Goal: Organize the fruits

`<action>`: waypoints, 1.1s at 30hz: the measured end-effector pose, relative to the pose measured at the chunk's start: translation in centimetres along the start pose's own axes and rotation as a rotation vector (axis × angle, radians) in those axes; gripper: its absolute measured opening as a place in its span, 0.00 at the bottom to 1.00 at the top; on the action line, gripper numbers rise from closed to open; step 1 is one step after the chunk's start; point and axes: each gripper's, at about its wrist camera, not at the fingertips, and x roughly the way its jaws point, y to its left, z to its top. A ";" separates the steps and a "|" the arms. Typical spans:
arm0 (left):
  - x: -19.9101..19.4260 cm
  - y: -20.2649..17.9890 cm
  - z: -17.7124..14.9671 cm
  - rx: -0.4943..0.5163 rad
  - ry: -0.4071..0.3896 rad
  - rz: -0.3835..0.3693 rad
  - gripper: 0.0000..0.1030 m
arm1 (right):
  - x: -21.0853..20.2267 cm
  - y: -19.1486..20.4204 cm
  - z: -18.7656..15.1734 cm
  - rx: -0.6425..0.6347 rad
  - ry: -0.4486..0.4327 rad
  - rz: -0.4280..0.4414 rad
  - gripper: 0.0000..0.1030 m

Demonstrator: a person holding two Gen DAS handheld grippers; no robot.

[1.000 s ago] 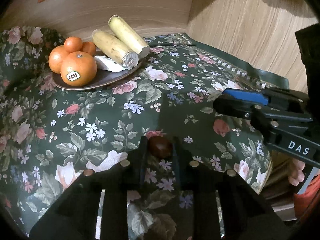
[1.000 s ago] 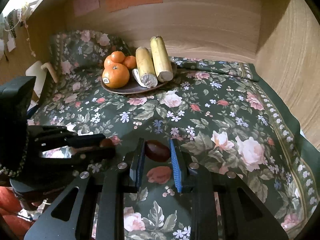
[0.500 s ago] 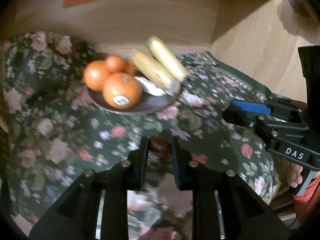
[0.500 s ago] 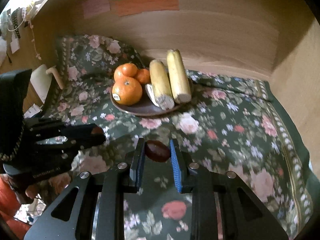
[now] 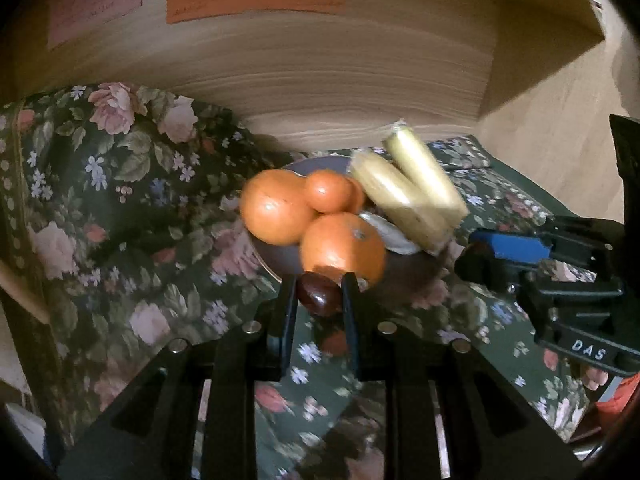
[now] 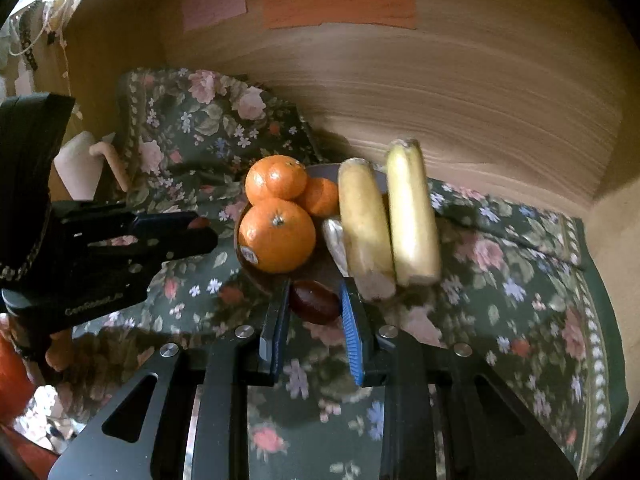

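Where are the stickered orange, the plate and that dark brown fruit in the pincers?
Stickered orange [image 6: 276,240]: right wrist view, middle of its peel.
Plate [image 5: 280,258]: left wrist view, bare near rim.
Dark brown fruit [image 6: 314,302]: right wrist view, its glossy middle.

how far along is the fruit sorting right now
Done: oranges and two yellow cobs already sit on the brown plate. In hand: the left tool and right tool each grip a dark red fruit near the plate's edge. Left: release both onto it.
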 end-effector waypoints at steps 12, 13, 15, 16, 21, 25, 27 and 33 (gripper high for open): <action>4.4 2.6 2.1 -0.013 0.060 0.009 0.21 | 4.1 0.4 1.1 -0.025 0.070 0.022 0.22; 4.7 2.7 2.2 -0.017 0.063 0.003 0.21 | 4.4 0.4 1.1 -0.024 0.075 0.022 0.22; 4.9 2.7 2.3 -0.016 0.061 0.005 0.21 | 4.5 0.3 1.0 -0.019 0.072 0.029 0.22; 5.0 2.6 2.4 -0.015 0.060 0.006 0.21 | 4.5 0.3 1.0 -0.018 0.072 0.033 0.22; 5.2 2.8 2.4 -0.020 0.061 0.006 0.22 | 4.5 0.2 0.9 -0.013 0.068 0.022 0.26; 5.1 3.0 2.4 -0.024 0.063 0.017 0.27 | 4.4 -0.1 1.0 -0.002 0.069 0.018 0.35; 4.8 3.0 2.3 -0.027 0.063 0.018 0.29 | 4.2 -0.1 1.0 0.003 0.062 0.022 0.38; 1.5 2.9 2.4 -0.045 0.005 0.004 0.42 | 1.9 0.1 1.4 0.012 0.002 0.011 0.38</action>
